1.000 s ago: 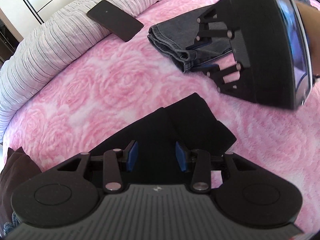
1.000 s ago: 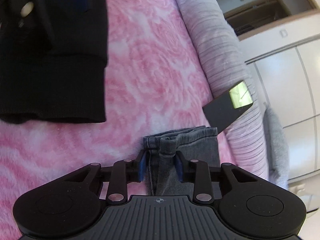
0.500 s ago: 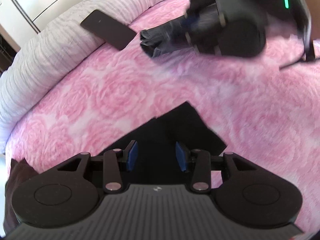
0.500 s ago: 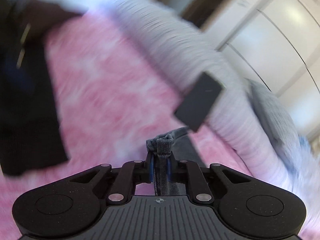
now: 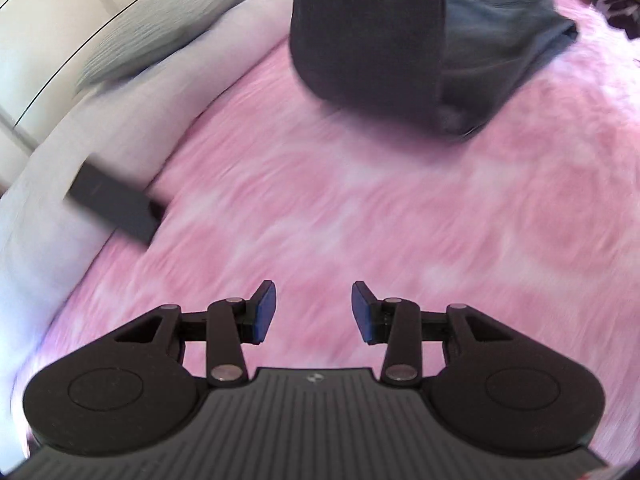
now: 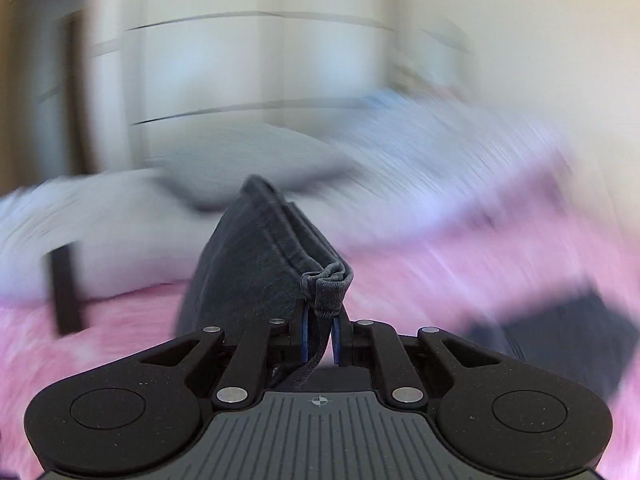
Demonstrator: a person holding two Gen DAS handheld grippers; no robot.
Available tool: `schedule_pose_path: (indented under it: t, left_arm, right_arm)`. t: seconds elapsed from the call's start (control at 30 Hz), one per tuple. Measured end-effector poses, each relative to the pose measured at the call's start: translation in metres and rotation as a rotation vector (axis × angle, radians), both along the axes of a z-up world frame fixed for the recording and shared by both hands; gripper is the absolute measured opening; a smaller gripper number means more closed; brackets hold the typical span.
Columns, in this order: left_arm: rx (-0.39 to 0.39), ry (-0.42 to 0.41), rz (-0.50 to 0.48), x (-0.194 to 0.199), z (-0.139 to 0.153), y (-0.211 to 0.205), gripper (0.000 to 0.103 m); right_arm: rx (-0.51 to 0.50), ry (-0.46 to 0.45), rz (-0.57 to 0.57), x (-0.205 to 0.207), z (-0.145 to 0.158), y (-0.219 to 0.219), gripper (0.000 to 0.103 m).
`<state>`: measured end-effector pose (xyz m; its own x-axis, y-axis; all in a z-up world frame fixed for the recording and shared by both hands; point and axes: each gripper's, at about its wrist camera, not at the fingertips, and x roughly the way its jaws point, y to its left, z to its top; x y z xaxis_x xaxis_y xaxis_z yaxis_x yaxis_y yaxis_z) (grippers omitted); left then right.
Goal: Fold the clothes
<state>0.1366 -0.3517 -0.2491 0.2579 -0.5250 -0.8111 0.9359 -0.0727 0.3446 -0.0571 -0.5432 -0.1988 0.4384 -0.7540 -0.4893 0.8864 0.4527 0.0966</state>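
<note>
Jeans (image 6: 256,264) lifted, pinched in right claw (image 6: 319,332); left claw (image 5: 313,312) parted, empty.

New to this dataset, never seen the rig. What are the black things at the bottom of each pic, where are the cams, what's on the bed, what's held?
There is no robot arm here: a person holds a hand-held two-finger gripper in each hand, and each carries a fisheye camera looking forward along its jaws. The black shape at the bottom of each picture is that gripper's own body.

Left wrist view: the left gripper has its jaws open with nothing between them, over a pink blanket. A dark flat phone-like slab lies at the blanket's edge against grey striped bedding.

Right wrist view: the right gripper has its jaws closed on a bunched edge of grey jeans, lifted off the bed. The same jeans appear at the top of the left view. Both pictures are motion-blurred, so finer detail cannot be made out.
</note>
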Motion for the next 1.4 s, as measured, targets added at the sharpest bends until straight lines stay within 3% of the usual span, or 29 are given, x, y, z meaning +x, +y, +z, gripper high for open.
schedule_pose_path:
  t: [0.13,0.33,0.47,0.57,0.63,0.73,0.8,0.87,0.93,1.0,1.1,1.27,1.4]
  left_arm:
    - [0.022,0.005,-0.08,-0.045,-0.009,-0.051,0.037]
    - [0.038,-0.017,-0.192,-0.101,-0.013,-0.107,0.037]
    - [0.035,-0.022,-0.195,-0.113,-0.008,-0.137,0.037]
    - [0.042,-0.017,-0.172,-0.113,-0.009,-0.157,0.037]
    - [0.044,-0.009,-0.16,-0.113,-0.008,-0.168,0.037]
    - [0.038,0.008,-0.141,-0.11,-0.004,-0.182,0.037]
    - [0.041,0.022,-0.119,-0.104,-0.006,-0.191,0.037]
    - [0.045,0.037,-0.097,-0.098,-0.007,-0.201,0.037]
    - [0.057,0.054,-0.063,-0.088,-0.012,-0.21,0.037]
    - [0.075,0.085,-0.031,-0.075,-0.018,-0.219,0.037]
    - [0.095,0.116,-0.006,-0.056,-0.032,-0.227,0.039]
    - [0.132,0.158,-0.019,-0.037,-0.055,-0.234,0.041]
    - [0.072,0.165,-0.029,-0.016,-0.032,-0.225,0.04]
  right_arm:
    - [0.236,-0.078,-0.139,-0.064,-0.056,-0.051,0.011]
    - [0.315,-0.164,-0.039,-0.097,-0.066,-0.076,0.011]
    - [0.213,-0.233,-0.034,-0.123,-0.043,-0.078,0.01]
    - [0.33,-0.246,-0.079,-0.14,-0.07,-0.097,0.011]
    - [0.488,-0.217,-0.069,-0.147,-0.098,-0.112,0.011]
    - [0.535,-0.203,-0.031,-0.158,-0.104,-0.115,0.011]
    - [0.539,-0.203,-0.025,-0.164,-0.099,-0.112,0.012]
    - [0.536,-0.202,-0.046,-0.169,-0.09,-0.108,0.028]
    - [0.511,-0.191,-0.094,-0.171,-0.081,-0.104,0.055]
    - [0.491,-0.179,-0.113,-0.177,-0.074,-0.098,0.062]
    - [0.451,-0.142,-0.085,-0.185,-0.06,-0.085,0.062]
    - [0.384,0.001,0.111,-0.154,-0.05,-0.045,0.062]
    - [0.278,0.144,0.341,-0.103,-0.049,0.008,0.062]
